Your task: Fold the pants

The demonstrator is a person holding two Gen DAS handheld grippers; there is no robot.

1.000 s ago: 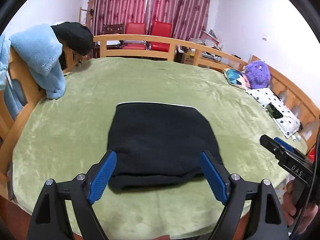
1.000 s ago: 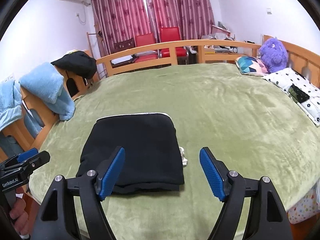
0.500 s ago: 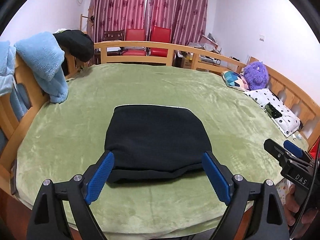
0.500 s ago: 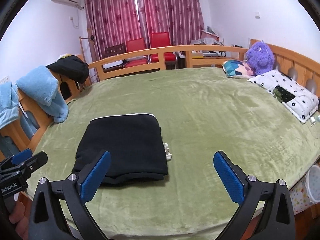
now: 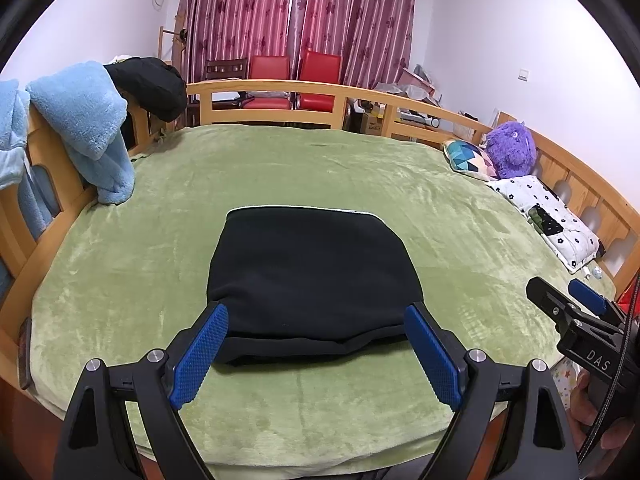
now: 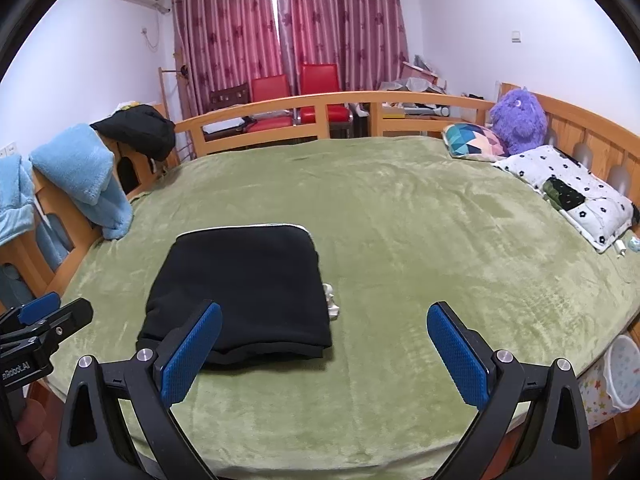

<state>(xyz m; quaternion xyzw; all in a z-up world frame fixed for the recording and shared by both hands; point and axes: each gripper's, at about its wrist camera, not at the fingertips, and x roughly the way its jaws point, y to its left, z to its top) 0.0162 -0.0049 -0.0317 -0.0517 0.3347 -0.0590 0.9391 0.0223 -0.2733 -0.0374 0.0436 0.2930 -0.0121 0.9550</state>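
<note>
A: Where are the pants [image 5: 310, 276]?

B: Folded into a thick black block, lying flat on the green blanket [image 5: 360, 168] that covers the bed, toward the near edge and left of the middle. A thin pale edge shows along the far side, and in the right wrist view a bit of white cord [image 6: 331, 301] pokes out at the block's right side.

A: And the left gripper [image 5: 316, 354]?

B: Its jaws stand wide apart – nothing between them. It hangs just in front of the near fold; the two blue pads [image 5: 200, 354] frame the block's near corners from this view, though I cannot tell whether they touch the cloth.

A: The right gripper [image 6: 324, 354]?

B: Jaws spread wide too, empty. Its left pad overlaps the pants' near left corner in the view, while the right pad sits over bare blanket, well to the right of the block.

A: Anything else around?

B: A light blue towel [image 5: 84, 120] and a black garment [image 5: 150, 86] draped over the wooden bed rail [image 5: 280, 90] on the left – a purple plush toy [image 6: 520, 120] and a spotted pillow [image 6: 576, 188] on the right. Red chairs [image 6: 296, 92] stand before the dark pink curtains [image 5: 296, 16].
</note>
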